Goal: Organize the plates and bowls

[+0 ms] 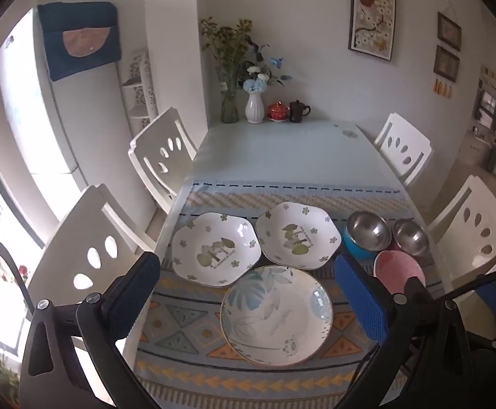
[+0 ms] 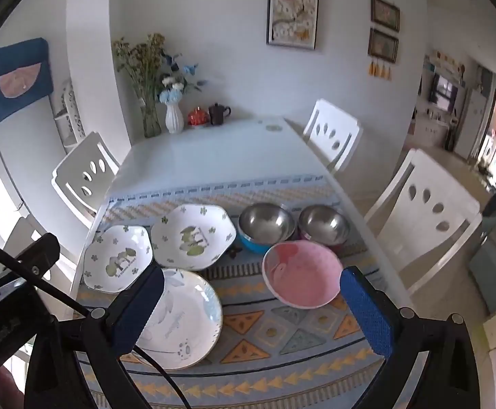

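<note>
Right wrist view: both grippers' fingers (image 2: 367, 313) spread; pink bowl (image 2: 302, 274) sits upright, mouth tilted.

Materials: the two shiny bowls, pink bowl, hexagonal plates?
Shiny bowls: likely stainless steel, mirror-like reflections; one has a blue outer shell. Pink bowl: probably glazed ceramic, soft sheen. Hexagonal plates: white glazed ceramic or porcelain, glossy highlights, printed leaves.
</note>
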`<action>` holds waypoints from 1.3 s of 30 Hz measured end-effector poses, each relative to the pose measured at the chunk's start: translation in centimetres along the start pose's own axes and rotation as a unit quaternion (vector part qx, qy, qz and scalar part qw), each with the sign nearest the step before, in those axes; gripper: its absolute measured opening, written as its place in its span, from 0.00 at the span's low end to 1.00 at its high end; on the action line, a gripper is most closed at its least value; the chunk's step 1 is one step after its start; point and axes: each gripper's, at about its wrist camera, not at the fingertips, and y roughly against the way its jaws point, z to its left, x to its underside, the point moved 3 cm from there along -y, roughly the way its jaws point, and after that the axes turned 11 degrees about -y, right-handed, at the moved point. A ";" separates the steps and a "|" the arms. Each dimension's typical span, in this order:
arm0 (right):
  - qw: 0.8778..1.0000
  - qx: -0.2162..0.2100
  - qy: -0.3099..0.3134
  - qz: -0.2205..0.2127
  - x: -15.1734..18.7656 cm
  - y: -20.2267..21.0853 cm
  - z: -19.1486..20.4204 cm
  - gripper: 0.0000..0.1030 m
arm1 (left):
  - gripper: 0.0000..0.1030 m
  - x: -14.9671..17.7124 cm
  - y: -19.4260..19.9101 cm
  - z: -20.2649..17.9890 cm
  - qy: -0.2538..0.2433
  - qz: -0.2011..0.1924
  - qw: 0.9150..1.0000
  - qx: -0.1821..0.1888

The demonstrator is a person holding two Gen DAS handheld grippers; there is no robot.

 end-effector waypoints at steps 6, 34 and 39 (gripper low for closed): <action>1.000 0.006 0.009 0.008 0.4 -1.6 1.3 1.00 | 0.99 0.1 -1.3 0.1 -0.014 0.000 1.000 0.017; 0.997 0.003 0.041 0.063 1.1 -4.6 1.7 1.00 | 0.99 1.5 -2.6 -0.4 0.028 0.023 0.999 0.038; 0.997 -0.005 0.042 0.065 1.4 -4.6 2.4 1.00 | 0.99 1.7 -2.6 0.2 0.029 0.023 0.999 0.033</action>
